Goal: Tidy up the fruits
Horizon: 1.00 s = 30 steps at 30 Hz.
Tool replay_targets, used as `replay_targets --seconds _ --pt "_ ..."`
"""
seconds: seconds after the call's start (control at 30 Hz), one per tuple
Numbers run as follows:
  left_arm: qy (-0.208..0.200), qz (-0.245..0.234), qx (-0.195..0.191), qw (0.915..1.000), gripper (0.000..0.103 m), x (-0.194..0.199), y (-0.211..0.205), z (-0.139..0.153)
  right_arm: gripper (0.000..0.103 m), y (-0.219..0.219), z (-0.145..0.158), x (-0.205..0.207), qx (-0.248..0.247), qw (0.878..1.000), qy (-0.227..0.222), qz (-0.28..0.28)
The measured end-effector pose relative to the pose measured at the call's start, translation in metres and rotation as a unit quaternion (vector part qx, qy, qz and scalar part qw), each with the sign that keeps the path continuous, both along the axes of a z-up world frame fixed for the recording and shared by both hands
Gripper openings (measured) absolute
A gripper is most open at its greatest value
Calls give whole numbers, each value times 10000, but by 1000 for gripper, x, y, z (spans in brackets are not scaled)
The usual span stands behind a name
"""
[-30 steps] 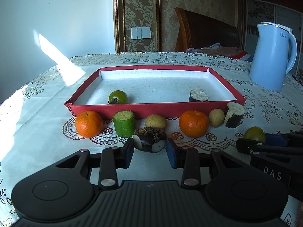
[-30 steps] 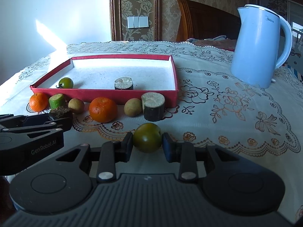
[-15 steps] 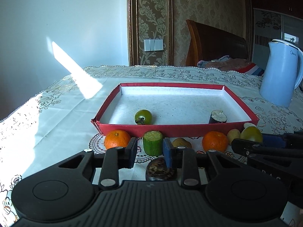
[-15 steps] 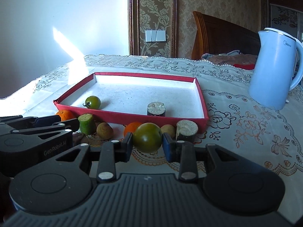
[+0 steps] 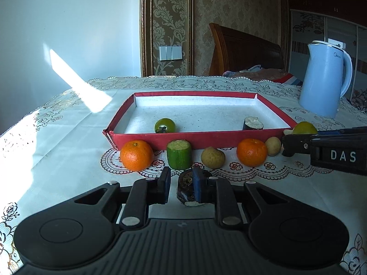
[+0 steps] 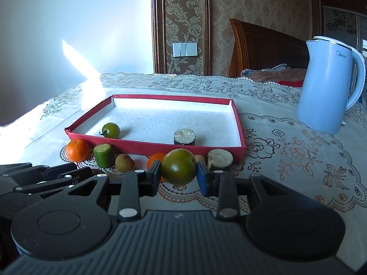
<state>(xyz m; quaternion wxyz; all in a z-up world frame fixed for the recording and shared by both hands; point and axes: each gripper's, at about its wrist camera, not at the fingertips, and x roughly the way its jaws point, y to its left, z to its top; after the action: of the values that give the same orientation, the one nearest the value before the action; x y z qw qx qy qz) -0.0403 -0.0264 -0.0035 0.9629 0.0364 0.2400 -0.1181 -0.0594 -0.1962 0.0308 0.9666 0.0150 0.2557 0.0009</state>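
2 grippers | L (image 5: 181,189) closing, dark chunk (image 5: 186,186) not clamped | R (image 6: 178,177) clamps green tomato (image 6: 179,166)

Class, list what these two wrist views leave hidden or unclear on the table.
- Left wrist view: dark chunk, right side behind a pad of the left gripper, whose jaws have just been closing.
- Right wrist view: second orange, mostly behind the near green tomato.
- Right wrist view: small potato, only a sliver beside that tomato.
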Motion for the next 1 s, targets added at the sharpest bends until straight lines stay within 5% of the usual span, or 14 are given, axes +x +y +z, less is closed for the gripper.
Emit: replay_targets --seconds 0.4,0.5,0.63,0.9,1.0 --pt "-25 -160 37 9999 23 1 -6 -2 31 -9 -10 0 127 9999 79 -12" --pt "14 -281 -9 9996 32 0 -7 -2 31 -10 -11 0 143 9999 77 5" --pt "-83 -190 36 9998 70 -4 -10 -5 31 -11 -13 0 170 9998 104 -5" --pt "305 -63 39 9995 69 11 -9 -12 31 -10 -14 1 190 9998 108 21" --pt "357 -88 34 9993 55 13 -10 -14 31 -8 -14 1 183 9998 110 43"
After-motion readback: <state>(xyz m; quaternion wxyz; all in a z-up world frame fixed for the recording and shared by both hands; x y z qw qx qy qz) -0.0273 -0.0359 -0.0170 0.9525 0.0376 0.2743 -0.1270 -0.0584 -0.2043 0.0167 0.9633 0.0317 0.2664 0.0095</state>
